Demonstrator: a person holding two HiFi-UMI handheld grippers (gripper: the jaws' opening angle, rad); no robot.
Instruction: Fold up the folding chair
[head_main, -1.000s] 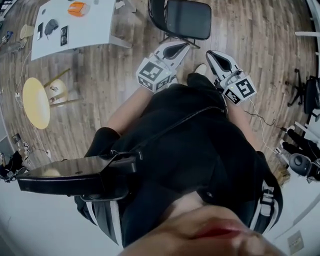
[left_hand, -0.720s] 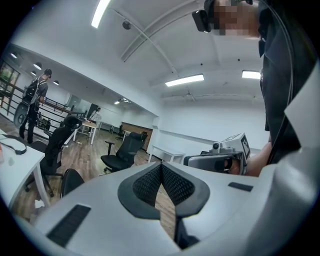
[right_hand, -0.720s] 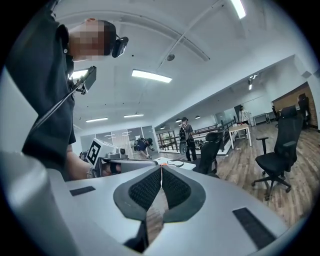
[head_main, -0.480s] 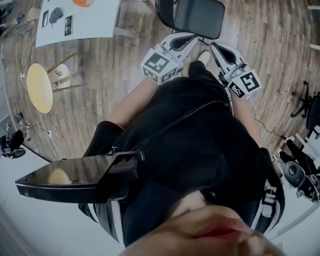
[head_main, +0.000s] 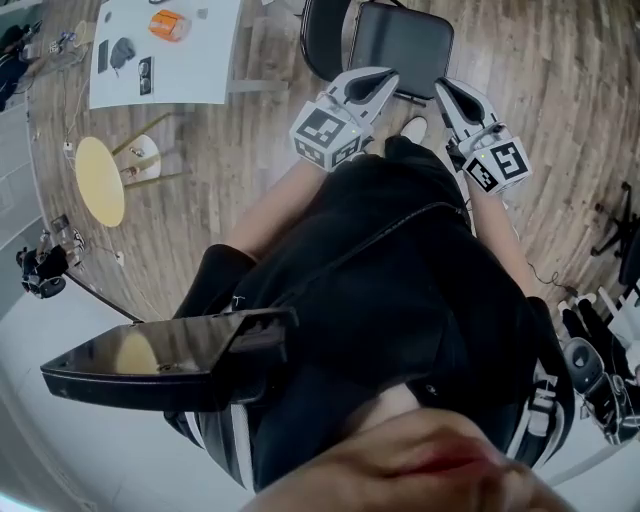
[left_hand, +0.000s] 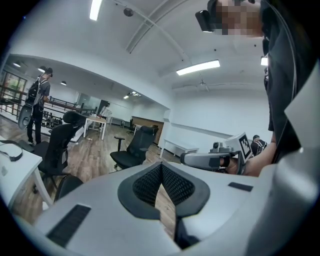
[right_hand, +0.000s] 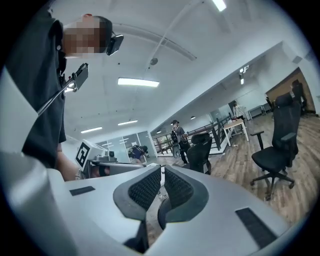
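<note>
- Folding chair (head_main: 400, 45) is seen at the top of the head view – stood on the wood floor (head_main: 200, 200), unfolded, dark seat laid flat, black frame visible at its left.
- Left claw (head_main: 386, 76) is held out in front of the wearer's body, its tip at the seat's near-left edge; contact cannot be told from above.
- In the left gripper view the left claw (left_hand: 161, 166) is seen with its jaws together, pads meeting, nothing between them.
- Right claw (head_main: 446, 90) is held just beside the seat's near-right corner, apart from the left claw, with the wearer's shoe shown between the two.
- In the right gripper view the right claw (right_hand: 162, 171) is likewise closed – pads pressed to each other, nothing gripped.
- Each claw is caught in the other's view: the right one at (left_hand: 210, 159), the left one at (right_hand: 107, 165), both held roughly level.
- White tabletop (head_main: 200, 75) is placed left of the chair, with an orange object (head_main: 168, 25) and small dark items on it.
- Yellow round stool (head_main: 100, 180) is stood on the floor below the tabletop, well apart from the chair.
- Black office chairs (left_hand: 135, 150) and a standing person (left_hand: 37, 107) are seen in the background of the left gripper view.
</note>
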